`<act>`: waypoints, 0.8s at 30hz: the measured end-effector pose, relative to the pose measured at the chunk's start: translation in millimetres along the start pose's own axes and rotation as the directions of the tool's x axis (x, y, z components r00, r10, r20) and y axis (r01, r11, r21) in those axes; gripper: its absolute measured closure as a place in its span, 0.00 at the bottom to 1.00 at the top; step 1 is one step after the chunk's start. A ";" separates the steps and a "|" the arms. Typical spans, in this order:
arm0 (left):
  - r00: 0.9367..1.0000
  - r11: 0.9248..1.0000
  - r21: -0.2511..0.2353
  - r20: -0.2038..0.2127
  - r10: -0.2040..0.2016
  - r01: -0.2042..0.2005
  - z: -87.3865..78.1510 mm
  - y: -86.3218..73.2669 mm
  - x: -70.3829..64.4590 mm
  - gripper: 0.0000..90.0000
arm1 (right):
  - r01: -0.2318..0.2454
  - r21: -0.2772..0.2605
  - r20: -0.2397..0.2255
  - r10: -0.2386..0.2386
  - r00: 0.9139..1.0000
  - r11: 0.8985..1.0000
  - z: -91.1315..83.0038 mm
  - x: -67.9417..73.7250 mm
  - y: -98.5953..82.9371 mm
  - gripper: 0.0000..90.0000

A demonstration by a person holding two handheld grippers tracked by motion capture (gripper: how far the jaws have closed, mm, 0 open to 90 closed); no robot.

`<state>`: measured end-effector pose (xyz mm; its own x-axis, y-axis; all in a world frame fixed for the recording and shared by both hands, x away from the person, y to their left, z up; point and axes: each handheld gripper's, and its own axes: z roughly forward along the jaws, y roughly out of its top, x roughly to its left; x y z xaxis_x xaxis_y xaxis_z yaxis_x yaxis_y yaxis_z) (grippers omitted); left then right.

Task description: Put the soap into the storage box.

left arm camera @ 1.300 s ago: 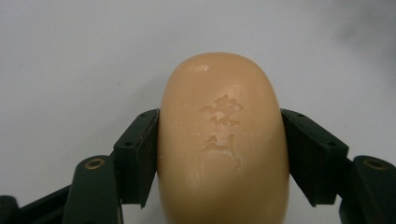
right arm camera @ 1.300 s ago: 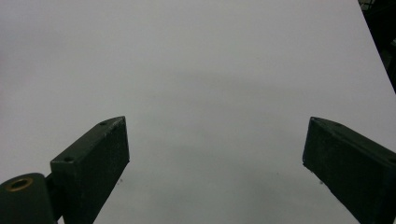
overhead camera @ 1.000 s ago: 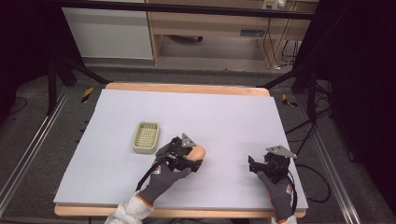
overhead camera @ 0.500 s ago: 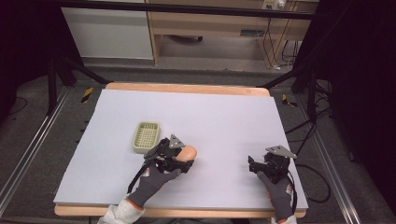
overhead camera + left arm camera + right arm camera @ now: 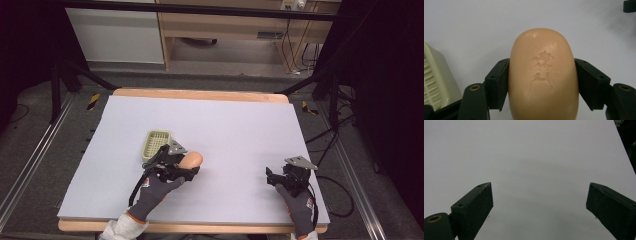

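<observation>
An orange bar of soap (image 5: pixel 543 75) with stamped characters is clamped between the two black jaws of my left gripper (image 5: pixel 541 85). From above, the soap (image 5: pixel 191 160) and left gripper (image 5: pixel 186 166) sit just right of a pale green slatted soap dish (image 5: pixel 155 144), whose corner (image 5: pixel 434 77) shows at the left edge of the left gripper view. My right gripper (image 5: pixel 273 176) rests near the table's front right, jaws wide apart and nothing between them (image 5: pixel 539 205).
A pale lilac mat (image 5: pixel 225 125) covers the wooden table (image 5: pixel 200 94). Dark floor, metal rails and cables lie around the table, with cabinets behind it. The mat's right edge (image 5: pixel 624 150) shows in the right gripper view.
My left gripper has shifted left with the soap held in it, closer to the soap dish. The right gripper has stayed where it was.
</observation>
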<state>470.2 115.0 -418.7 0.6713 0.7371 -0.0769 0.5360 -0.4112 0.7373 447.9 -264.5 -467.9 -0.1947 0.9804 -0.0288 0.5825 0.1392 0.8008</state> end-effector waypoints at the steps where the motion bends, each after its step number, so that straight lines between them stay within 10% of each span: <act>1: 1.000 1.000 -0.005 -0.003 -0.003 0.003 -2.0 0.4 1.6 0.35 | 0.001 0.000 0.000 -0.001 1.000 1.000 0.0 0.2 0.0 0.08; 24: 0.994 0.995 -0.057 -0.075 -0.082 0.078 -21.9 2.9 40.6 0.35 | 0.011 -0.003 -0.007 -0.011 1.000 1.000 -0.2 2.8 1.2 0.08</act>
<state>487.8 155.5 -405.0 0.5848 0.8066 -0.0863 0.5567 -0.3217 0.7659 447.9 -261.6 -466.9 -0.2064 0.9779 -0.0339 0.5779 0.1498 0.8022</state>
